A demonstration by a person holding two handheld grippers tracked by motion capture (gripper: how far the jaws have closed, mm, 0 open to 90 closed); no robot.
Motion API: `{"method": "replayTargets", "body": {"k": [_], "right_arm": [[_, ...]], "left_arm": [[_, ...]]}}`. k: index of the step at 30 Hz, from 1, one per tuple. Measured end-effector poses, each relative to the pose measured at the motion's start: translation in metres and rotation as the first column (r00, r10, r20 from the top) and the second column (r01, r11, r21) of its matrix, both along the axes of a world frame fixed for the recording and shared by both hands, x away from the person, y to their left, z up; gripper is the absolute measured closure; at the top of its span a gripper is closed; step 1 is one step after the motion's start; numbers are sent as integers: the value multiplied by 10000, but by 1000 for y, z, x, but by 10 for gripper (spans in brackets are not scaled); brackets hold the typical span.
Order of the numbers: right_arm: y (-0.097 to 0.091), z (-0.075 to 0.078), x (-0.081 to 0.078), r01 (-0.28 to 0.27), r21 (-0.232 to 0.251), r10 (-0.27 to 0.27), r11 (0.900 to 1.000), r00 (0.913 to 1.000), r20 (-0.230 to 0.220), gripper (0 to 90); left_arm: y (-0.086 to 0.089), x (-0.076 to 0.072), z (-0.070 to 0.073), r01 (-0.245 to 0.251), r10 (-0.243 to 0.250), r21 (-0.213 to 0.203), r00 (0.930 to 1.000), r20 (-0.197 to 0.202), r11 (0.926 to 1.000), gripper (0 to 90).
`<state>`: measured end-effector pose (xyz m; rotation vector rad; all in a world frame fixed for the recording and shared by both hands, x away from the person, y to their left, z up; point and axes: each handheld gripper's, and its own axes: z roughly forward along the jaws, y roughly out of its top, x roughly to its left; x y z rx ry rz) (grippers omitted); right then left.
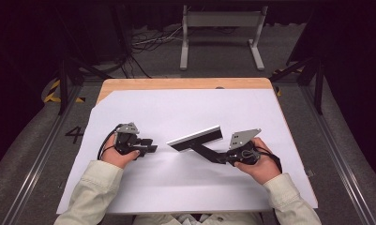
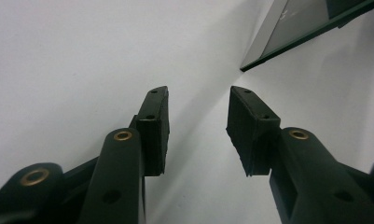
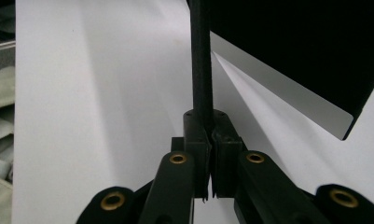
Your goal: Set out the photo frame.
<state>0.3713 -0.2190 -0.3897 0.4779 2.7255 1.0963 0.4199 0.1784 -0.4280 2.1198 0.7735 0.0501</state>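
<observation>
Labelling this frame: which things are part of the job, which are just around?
In the job:
right gripper, shut on the handle of the squeegee-like tool
left gripper, open, beside the tool
white sheet under both

Just around:
wooden table
metal stand
floor cables

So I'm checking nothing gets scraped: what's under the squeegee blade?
Under the squeegee, held by its handle in the right gripper, lies the white sheet with the blade's shadow on it. The strip right beneath the blade's lower edge is hidden.
</observation>
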Motion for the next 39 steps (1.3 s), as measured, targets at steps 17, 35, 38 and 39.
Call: {"method": "replayTargets", "body": {"k": [17, 35, 38, 39], "right_arm": [[-2, -13, 2, -209, -1133, 222, 9933, 9997, 107, 859], [-7, -23, 6, 60, -1252, -119, 9921, 9989, -463, 840], [-8, -23, 7, 134, -1225, -197, 9924, 9985, -506, 833], [-8, -24, 7, 179, -1203, -244, 9926, 9983, -523, 828]], "left_arm": [[-4, 2, 0, 97, -97, 21, 9999, 33, 10000, 597], [-6, 2, 0, 139, -139, 21, 9999, -26, 9999, 597], [-6, 2, 0, 144, -144, 15, 9999, -29, 9999, 597], [-7, 2, 0, 121, -121, -6, 9999, -39, 9999, 597]]}}
